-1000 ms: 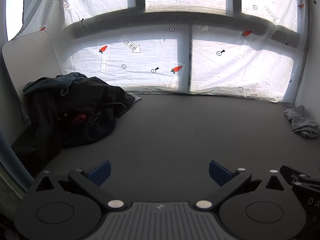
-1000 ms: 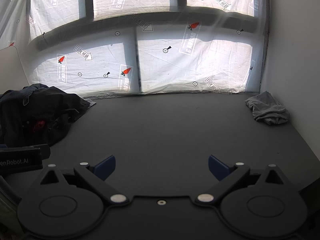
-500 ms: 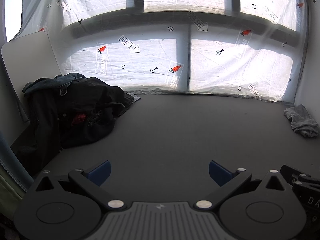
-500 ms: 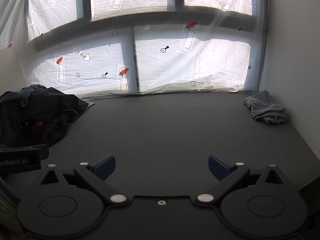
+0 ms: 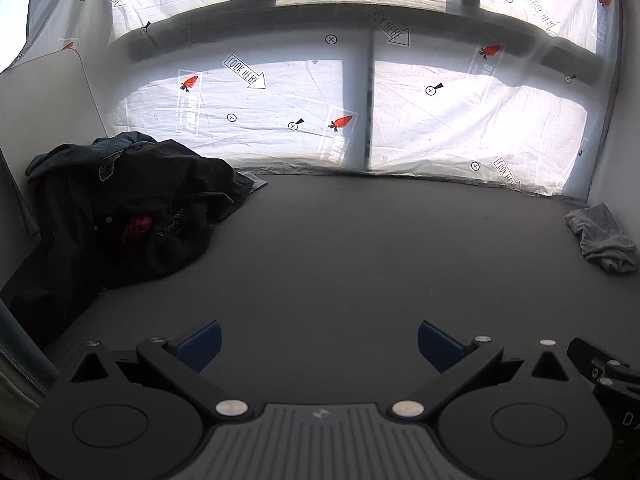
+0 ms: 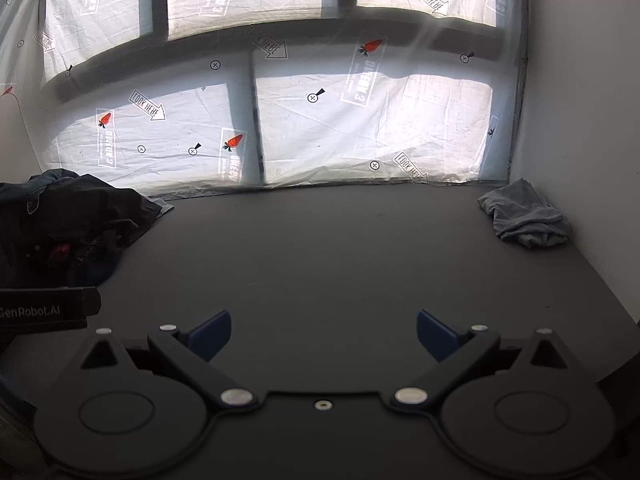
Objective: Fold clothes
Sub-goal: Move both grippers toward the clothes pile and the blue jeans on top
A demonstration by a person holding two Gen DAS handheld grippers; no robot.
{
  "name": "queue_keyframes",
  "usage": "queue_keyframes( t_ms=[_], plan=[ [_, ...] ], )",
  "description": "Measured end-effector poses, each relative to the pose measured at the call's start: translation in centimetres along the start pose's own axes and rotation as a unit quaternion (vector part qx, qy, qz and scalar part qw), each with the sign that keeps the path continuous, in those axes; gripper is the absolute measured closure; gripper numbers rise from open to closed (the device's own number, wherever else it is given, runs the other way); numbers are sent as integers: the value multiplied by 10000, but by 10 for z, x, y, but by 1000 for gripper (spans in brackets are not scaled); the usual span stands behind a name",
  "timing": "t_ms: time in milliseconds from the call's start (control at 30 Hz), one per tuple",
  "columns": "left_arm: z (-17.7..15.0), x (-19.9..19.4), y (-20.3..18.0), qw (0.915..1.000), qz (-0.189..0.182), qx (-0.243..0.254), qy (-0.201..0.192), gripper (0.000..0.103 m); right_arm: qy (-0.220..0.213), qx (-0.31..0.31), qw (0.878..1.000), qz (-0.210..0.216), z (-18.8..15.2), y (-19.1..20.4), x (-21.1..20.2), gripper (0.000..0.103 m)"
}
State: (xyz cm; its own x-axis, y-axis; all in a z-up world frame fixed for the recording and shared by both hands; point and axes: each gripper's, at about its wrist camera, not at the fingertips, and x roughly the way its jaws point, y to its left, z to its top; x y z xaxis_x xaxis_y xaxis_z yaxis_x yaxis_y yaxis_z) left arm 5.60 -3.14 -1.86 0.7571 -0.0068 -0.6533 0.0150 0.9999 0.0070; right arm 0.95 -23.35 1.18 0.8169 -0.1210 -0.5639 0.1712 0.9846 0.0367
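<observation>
dark clothes pile, 1 grey garment, 2 grippers spread.

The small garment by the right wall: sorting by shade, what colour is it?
Light grey; the small garment shows best in the right wrist view.

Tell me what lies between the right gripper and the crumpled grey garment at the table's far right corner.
Nothing visible. The right gripper is open and empty, and only bare dark table runs up to the grey garment. The dark clothes pile lies off to the left, out of that path.
</observation>
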Motion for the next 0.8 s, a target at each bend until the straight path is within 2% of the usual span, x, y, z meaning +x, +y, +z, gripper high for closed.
queue_keyframes(
  t_ms=[67,200,300,400,533,700,800],
  plan=[
    [9,13,-9,9998,-130,-130,-12,0,-150,69,9998,-146,5,-12,11,1],
    [32,38,-24,9995,-131,-273,39,0,-350,216,9987,-304,27,-38,48,0],
    [50,53,-27,9994,-29,-327,112,0,-226,609,9979,-55,50,-53,90,0],
    [64,70,-18,9985,349,-393,155,0,-266,937,9945,375,64,-58,124,0],
    [70,103,13,9927,658,-855,532,0,42,720,9949,709,74,-40,174,0],
    [80,141,65,9826,1055,-1277,837,0,-33,-6,9958,913,86,8,210,1],
    [94,162,106,9761,1314,-1485,889,0,-94,-440,9935,1047,96,43,235,6]
  ],
)
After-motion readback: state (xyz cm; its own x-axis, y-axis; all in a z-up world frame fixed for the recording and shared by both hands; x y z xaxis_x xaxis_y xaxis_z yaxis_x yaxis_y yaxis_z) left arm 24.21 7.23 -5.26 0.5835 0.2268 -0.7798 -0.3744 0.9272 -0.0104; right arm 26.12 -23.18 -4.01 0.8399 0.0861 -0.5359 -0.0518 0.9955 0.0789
